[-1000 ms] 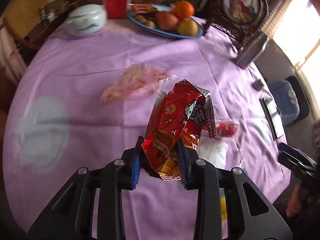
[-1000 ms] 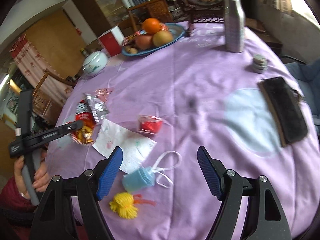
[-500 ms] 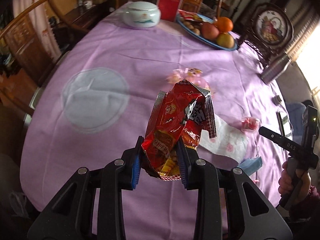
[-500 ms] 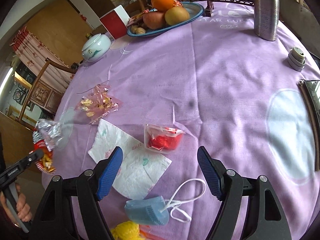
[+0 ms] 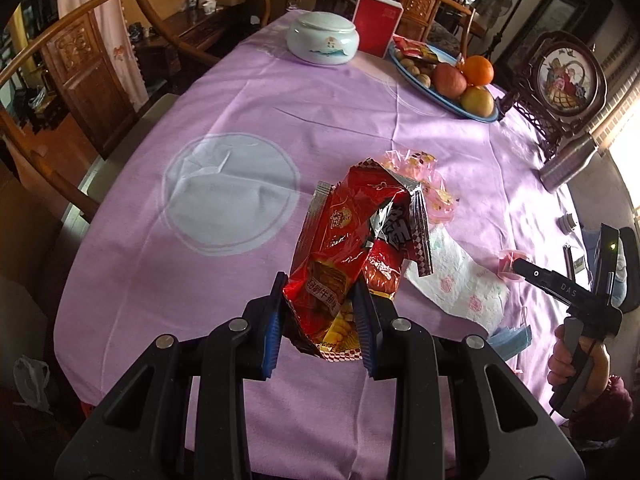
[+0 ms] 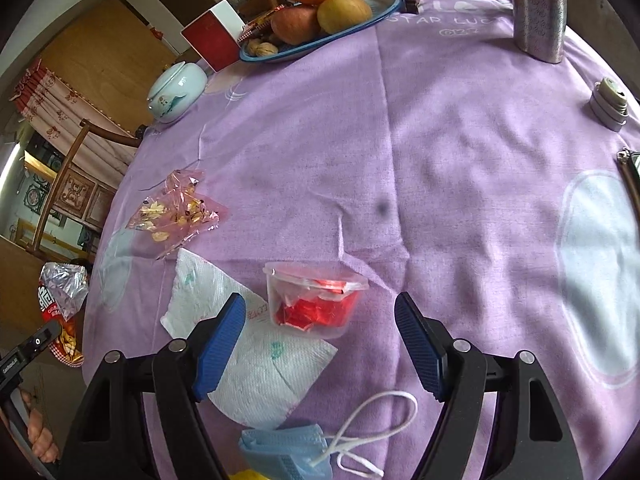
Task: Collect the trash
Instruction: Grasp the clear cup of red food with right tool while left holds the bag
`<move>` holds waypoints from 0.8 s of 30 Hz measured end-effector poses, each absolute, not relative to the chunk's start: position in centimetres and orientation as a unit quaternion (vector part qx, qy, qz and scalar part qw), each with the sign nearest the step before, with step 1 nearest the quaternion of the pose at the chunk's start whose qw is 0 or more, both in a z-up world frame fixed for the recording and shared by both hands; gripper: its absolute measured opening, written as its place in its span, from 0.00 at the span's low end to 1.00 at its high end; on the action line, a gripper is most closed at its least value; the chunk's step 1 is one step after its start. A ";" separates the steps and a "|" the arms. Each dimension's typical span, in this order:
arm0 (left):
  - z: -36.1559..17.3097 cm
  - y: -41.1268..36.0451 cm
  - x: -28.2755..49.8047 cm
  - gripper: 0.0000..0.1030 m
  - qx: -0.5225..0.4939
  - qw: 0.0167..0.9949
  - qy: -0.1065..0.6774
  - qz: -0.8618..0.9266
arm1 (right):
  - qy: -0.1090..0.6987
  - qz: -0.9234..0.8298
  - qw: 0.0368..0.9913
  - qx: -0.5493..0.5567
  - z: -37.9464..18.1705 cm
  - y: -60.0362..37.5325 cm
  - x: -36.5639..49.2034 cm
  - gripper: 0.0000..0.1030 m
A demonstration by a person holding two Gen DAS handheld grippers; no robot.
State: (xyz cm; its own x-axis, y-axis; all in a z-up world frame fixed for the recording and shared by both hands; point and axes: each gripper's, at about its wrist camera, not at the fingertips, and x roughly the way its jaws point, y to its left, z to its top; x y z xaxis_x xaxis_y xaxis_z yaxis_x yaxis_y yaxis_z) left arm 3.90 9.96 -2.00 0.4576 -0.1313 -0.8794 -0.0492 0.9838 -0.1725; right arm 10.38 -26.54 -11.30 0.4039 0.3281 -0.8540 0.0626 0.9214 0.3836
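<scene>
My left gripper (image 5: 318,320) is shut on a crumpled red snack bag (image 5: 352,244), held above the near edge of the purple-clothed table (image 5: 240,92); the same bag (image 6: 62,300) shows at the far left of the right wrist view. My right gripper (image 6: 320,340) stands open just above a clear plastic cup with red wrapper inside (image 6: 314,304), its fingers apart from it. A white paper napkin (image 6: 248,356) lies under the left finger. A pink cellophane wrapper (image 6: 178,212) lies further back, and a blue face mask (image 6: 288,452) lies near the edge.
A blue fruit plate (image 6: 372,12), a red box (image 6: 214,40), a white lidded jar (image 6: 176,90), a metal flask (image 6: 540,12) and a small round stack (image 6: 608,104) stand at the far side. Wooden chairs (image 5: 80,68) ring the table. A hand (image 5: 576,364) holds the right gripper's handle.
The left gripper has carried the red bag back toward the table's near-left edge and rolled. The right gripper has come down over the plastic cup, which now sits between its fingers.
</scene>
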 end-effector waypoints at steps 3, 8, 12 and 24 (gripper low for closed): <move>-1.9 10.3 3.7 0.32 -0.088 0.849 0.520 -0.017 | 0.542 0.081 0.816 0.185 -11.7 -26.2 10.8 0.74; -1.6 10.9 3.5 0.32 -0.089 0.850 0.518 -0.011 | 0.545 0.073 0.814 0.190 -12.3 -25.8 11.2 0.70; -1.2 11.4 3.4 0.32 -0.090 0.854 0.513 -0.011 | 0.534 0.074 0.820 0.192 -11.8 -25.8 11.2 0.53; -0.2 11.4 4.2 0.32 -0.092 0.864 0.491 -0.065 | 0.458 0.095 0.872 0.144 -3.7 -22.5 7.6 0.52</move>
